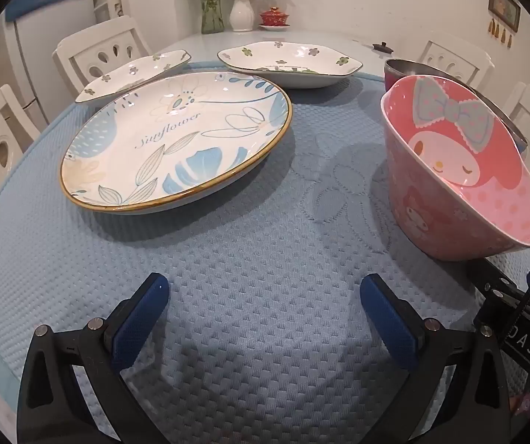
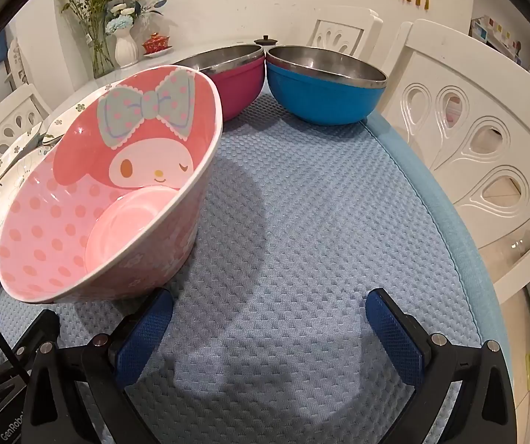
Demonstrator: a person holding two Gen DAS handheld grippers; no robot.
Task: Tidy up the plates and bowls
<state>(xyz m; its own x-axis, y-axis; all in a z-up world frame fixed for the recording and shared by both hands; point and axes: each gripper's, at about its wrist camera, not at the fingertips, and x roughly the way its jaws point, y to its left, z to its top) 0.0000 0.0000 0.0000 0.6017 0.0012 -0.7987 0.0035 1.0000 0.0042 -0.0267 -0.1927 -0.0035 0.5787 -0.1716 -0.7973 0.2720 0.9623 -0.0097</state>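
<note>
Blue quilted mat (image 1: pixel 257 259) covering the bench. Round "Sunflower" plate (image 1: pixel 176 137) at left, two flowered dishes (image 1: pixel 290 63) behind. Pink cartoon bowl (image 2: pixel 109 185) mid-mat; magenta bowl (image 2: pixel 235 74) and blue bowl (image 2: pixel 324 88) touching at the far edge. Left gripper (image 1: pixel 265 296) and right gripper (image 2: pixel 269 314) both spread wide, grasping nothing.

Pink polka-dot bowl (image 2: pixel 105 199) with bow-wearing rabbit; blue-leaf "Sunflower" plate (image 1: pixel 176 140), gold rim; magenta bowl (image 2: pixel 228 81), blue bowl (image 2: pixel 324 92); blue waffle-weave cloth (image 2: pixel 301 259).
</note>
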